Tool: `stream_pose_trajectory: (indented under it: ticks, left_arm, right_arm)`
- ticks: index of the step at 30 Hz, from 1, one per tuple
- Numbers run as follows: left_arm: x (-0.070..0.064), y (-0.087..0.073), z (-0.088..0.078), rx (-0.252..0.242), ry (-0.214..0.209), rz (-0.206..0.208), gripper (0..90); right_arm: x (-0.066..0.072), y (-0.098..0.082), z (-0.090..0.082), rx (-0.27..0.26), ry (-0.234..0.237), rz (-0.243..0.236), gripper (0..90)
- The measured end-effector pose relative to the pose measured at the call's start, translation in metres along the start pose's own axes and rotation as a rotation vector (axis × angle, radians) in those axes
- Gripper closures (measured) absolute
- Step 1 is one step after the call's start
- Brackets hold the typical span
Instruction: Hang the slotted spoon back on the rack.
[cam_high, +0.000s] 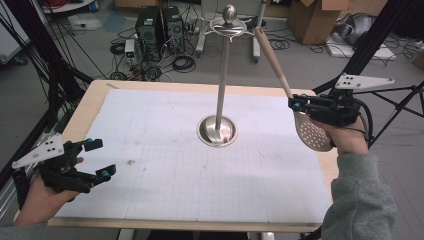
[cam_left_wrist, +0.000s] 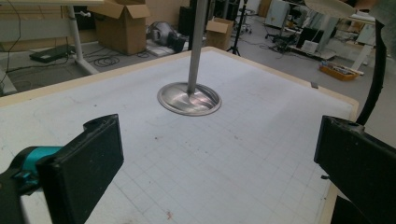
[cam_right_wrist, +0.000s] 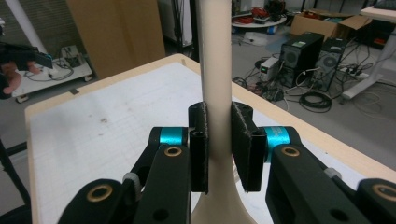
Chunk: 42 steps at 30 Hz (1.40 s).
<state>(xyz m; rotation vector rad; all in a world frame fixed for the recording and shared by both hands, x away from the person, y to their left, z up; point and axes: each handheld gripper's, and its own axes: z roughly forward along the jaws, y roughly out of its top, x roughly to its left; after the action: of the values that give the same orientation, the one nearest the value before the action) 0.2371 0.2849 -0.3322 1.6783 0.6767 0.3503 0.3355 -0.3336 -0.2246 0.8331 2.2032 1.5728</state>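
A beige slotted spoon (cam_high: 314, 131) is held above the table's right edge, handle (cam_high: 270, 52) slanting up toward the top of a metal stand (cam_high: 221, 75). My right gripper (cam_high: 295, 105) is shut on the handle just above the bowl; in the right gripper view the handle (cam_right_wrist: 215, 84) rises between the two pads (cam_right_wrist: 198, 140). The stand has a round base (cam_high: 217, 131) at the table's middle, a thin pole (cam_left_wrist: 196, 42) and a hooked ring with a ball on top (cam_high: 229, 15). My left gripper (cam_high: 100, 159) stands open over the front left of the table, nothing between its jaws.
A white gridded mat (cam_high: 165, 170) covers the wooden table (cam_high: 92, 100). Beyond the far edge lie computer towers (cam_high: 160, 27), cables and cardboard boxes (cam_high: 315, 17) on the floor. Black frame bars stand at both sides.
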Motion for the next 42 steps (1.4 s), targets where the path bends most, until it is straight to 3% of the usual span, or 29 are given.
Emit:
stream_pose_trajectory:
  ticks: [20, 42]
  left_arm:
    - [0.001, -0.002, -0.001, 0.009, 0.006, -0.005, 1.8]
    - [0.002, -0.004, -0.001, 0.016, 0.010, -0.009, 1.8]
  right_arm:
    - [0.000, -0.002, 0.008, 0.030, 0.004, 0.005, 77.7]
    - [0.007, -0.002, 0.034, 0.085, -0.027, -0.022, 77.7]
